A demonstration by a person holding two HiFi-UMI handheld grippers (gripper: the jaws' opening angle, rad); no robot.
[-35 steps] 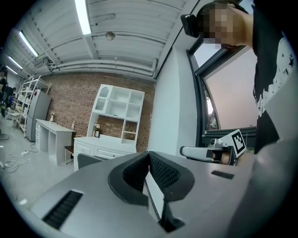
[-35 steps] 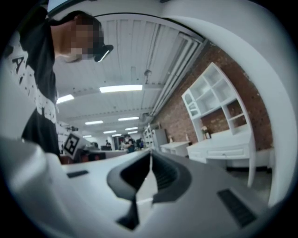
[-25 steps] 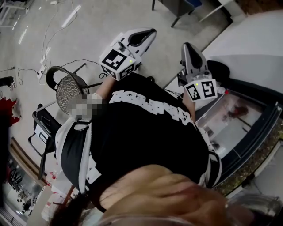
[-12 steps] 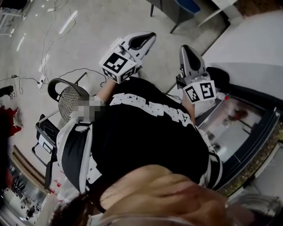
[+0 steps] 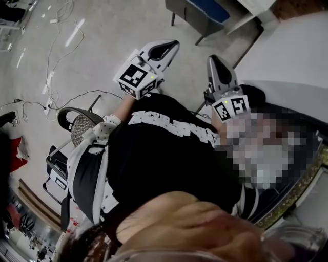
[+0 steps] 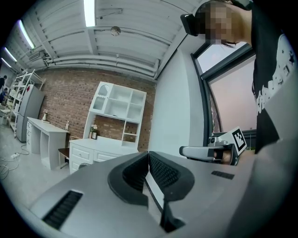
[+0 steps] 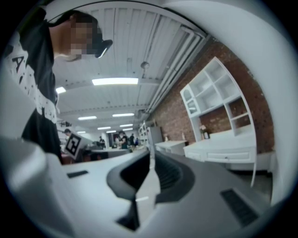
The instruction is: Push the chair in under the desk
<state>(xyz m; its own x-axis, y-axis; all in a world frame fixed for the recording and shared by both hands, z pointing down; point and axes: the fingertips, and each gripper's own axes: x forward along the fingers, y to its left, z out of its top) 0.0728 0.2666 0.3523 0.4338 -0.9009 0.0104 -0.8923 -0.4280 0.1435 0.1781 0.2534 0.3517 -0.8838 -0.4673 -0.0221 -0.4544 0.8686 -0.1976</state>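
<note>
Beyond both grippers, the blue-seated chair [image 5: 201, 11] shows more fully than a second ago, well apart from the left gripper [image 5: 173, 46] and right gripper [image 5: 213, 59], both closed on nothing.

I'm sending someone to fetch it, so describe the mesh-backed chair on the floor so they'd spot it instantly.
In the head view, start at the pale floor on the person's left. Right beside the person's white sleeve stands the mesh-backed chair, black-framed. Its rounded, see-through mesh back sets it apart from the blue-seated chair further off.
</note>
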